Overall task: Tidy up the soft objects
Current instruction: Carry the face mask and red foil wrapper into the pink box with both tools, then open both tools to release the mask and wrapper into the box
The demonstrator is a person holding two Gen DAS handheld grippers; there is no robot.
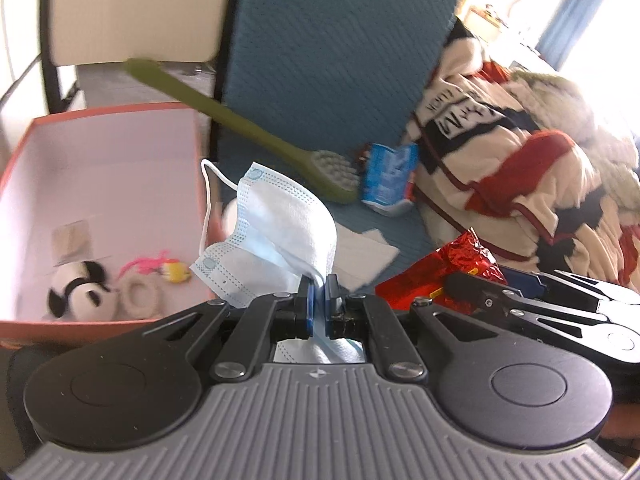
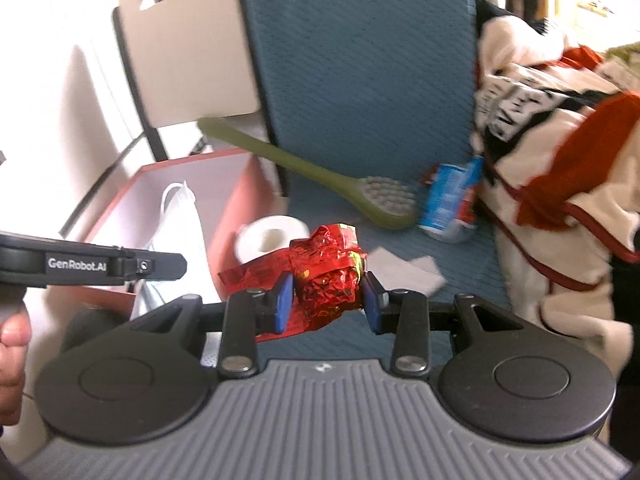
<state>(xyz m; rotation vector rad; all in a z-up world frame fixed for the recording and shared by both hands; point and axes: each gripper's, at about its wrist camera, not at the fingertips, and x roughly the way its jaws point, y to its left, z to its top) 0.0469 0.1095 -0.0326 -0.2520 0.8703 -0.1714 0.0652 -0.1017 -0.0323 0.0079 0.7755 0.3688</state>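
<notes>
Your left gripper [image 1: 319, 294] pinches the face mask [image 1: 276, 236], and the box [image 1: 100, 168] sits just left of it. Your right gripper [image 2: 326, 296] squeezes the red wrapper [image 2: 326, 272], farther from the box.

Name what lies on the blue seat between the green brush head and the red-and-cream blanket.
A blue and white packet stands there, leaning by the blanket, right of the brush head. Both wrist views show it.

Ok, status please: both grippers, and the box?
Left gripper shut on face mask. Right gripper shut on red foil wrapper. Box open, panda toy inside. Nothing in the way.
</notes>
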